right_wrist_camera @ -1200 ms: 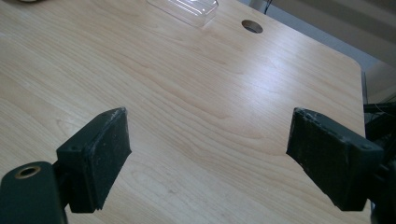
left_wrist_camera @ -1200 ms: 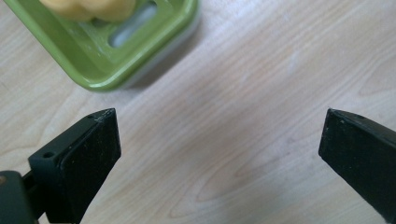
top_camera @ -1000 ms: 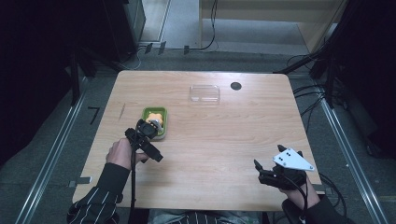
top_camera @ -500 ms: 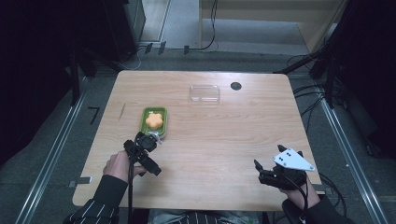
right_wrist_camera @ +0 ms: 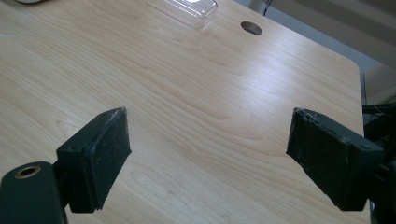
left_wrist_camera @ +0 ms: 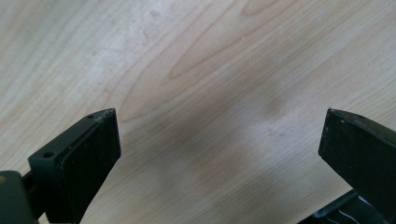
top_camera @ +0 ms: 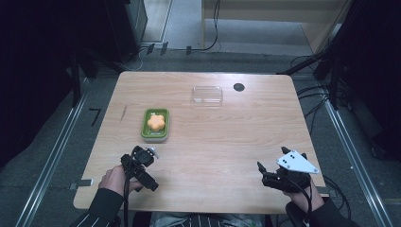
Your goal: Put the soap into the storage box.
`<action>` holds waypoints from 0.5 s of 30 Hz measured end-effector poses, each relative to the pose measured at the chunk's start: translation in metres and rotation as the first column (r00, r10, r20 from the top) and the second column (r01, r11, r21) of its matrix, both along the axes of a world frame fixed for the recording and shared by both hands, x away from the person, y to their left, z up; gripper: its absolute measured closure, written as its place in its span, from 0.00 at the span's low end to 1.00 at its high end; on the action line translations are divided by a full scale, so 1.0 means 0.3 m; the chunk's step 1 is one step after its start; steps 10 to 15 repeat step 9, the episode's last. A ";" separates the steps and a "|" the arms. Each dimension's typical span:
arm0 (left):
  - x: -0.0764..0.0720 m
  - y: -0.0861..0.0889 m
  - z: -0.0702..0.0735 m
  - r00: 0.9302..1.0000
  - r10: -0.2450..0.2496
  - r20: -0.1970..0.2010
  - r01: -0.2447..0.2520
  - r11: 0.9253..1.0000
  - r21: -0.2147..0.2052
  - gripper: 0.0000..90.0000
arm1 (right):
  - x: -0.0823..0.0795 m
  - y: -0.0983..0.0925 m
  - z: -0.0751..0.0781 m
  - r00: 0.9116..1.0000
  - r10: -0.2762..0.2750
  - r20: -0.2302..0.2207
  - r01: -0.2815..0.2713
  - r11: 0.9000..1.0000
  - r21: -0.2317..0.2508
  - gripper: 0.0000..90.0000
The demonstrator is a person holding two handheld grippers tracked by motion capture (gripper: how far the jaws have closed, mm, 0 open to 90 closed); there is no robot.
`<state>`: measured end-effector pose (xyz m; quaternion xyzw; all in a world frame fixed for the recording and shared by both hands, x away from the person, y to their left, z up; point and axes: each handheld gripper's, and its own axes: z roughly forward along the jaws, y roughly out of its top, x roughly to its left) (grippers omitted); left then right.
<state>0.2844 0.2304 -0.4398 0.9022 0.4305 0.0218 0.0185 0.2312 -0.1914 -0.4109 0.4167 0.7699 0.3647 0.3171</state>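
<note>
While grippers idle, clear lid lies behind green tray.

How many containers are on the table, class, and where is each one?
2. A green tray holding an orange flower-shaped piece sits left of centre; a clear plastic container lies near the far edge, beside the round hole.

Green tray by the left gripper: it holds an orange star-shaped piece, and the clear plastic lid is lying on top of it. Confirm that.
Not quite. The green tray does hold the orange star-shaped piece, but the clear plastic lid is not on it: the high view shows it lying apart on the table, farther back near the dark round hole. The left gripper is open beside the tray.
</note>
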 end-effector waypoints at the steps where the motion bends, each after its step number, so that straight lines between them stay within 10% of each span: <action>1: 0.001 -0.001 -0.002 1.000 0.000 0.000 0.000 1.000 0.002 0.00 | -0.001 0.000 0.000 1.000 -0.002 -0.001 0.002 1.000 0.001 0.15; 15: 0.006 -0.007 0.004 1.000 -0.012 0.009 0.012 1.000 0.001 0.00 | 0.002 -0.001 -0.001 1.000 0.001 0.000 -0.001 1.000 -0.002 0.15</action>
